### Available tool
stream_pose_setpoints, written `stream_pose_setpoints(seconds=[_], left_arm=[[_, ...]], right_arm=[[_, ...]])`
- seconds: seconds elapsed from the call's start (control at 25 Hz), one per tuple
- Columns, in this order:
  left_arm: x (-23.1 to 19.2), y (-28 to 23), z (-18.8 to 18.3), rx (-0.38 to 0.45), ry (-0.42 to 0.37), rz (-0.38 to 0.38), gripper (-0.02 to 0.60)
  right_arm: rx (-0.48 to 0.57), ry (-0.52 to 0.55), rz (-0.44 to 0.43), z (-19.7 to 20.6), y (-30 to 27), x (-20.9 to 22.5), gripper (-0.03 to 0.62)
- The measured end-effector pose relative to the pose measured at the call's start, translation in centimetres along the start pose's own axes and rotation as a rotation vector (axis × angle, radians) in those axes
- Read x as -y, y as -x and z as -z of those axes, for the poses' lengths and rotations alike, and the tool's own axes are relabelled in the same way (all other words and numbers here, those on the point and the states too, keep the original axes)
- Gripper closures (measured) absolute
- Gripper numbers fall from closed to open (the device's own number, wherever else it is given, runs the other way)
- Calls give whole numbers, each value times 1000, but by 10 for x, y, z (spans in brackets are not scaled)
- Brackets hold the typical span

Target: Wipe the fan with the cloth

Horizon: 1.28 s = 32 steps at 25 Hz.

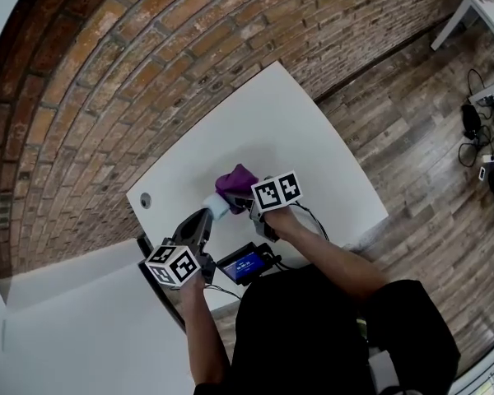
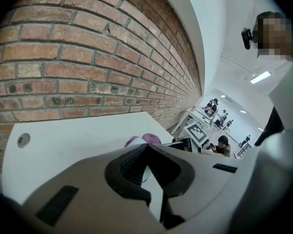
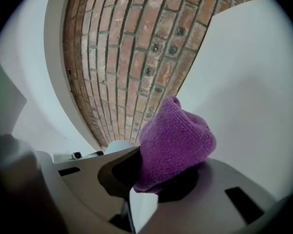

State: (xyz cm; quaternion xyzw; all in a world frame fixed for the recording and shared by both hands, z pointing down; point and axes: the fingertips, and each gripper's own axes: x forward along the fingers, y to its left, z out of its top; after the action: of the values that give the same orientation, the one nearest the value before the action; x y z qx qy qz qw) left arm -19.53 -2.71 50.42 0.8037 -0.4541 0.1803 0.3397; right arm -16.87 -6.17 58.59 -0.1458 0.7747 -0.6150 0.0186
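Left gripper (image 2: 147,147) jaws are pinched together at the tips, clamped on the small pale fan (image 1: 216,206), which sits low over the near edge of the white table (image 1: 300,126). Right gripper (image 3: 158,173) jaws are closed on a bunched purple cloth (image 3: 176,140); the wad bulges out past the tips. In the head view the cloth is pressed against the fan's far side, right beside the left gripper's tips. Brick wall (image 1: 107,81) behind the table.
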Motion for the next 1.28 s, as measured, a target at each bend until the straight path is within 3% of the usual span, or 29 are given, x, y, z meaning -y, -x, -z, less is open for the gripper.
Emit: stream_pose_setpoints(seconds=[0.08,0.28,0.4,0.48,0.56,0.68,0.76,0.84,0.96,1.04,1.16,1.28], left_arm=[[-1,1,-1,4,1,-1,575],[0,1,0,5,9,3,575],[0,1,0,8,12,6,575],[-1,1,-1,10,11,5,575],[-1,0,-1,13,11,5,575],[-1,1,-1,15,12,6,575],[-1,1,0,16,15,5,575],[-1,1,1,16,16,4,575],[-1,0,-1,20,16,3,575],[-1,0,-1,23,19,2,575],[-1,0,-1,26,22,4,575],[-1,-1,-1,30,27,8,575]], right_arm=[[-28,25,59,6,0,17,531],[-222,146,305,37,12,71,531],[-152,177,372,20,29,75,531],[-41,172,330,-2,37,58,531],[49,129,185,-19,36,26,531],[62,22,-21,-19,19,-15,531],[44,-45,-47,-9,6,-16,531],[30,-54,11,0,0,2,531],[-43,21,170,8,-3,38,531],[-135,110,278,18,-4,59,531],[-282,255,363,30,0,74,531],[-423,518,497,22,13,77,531]])
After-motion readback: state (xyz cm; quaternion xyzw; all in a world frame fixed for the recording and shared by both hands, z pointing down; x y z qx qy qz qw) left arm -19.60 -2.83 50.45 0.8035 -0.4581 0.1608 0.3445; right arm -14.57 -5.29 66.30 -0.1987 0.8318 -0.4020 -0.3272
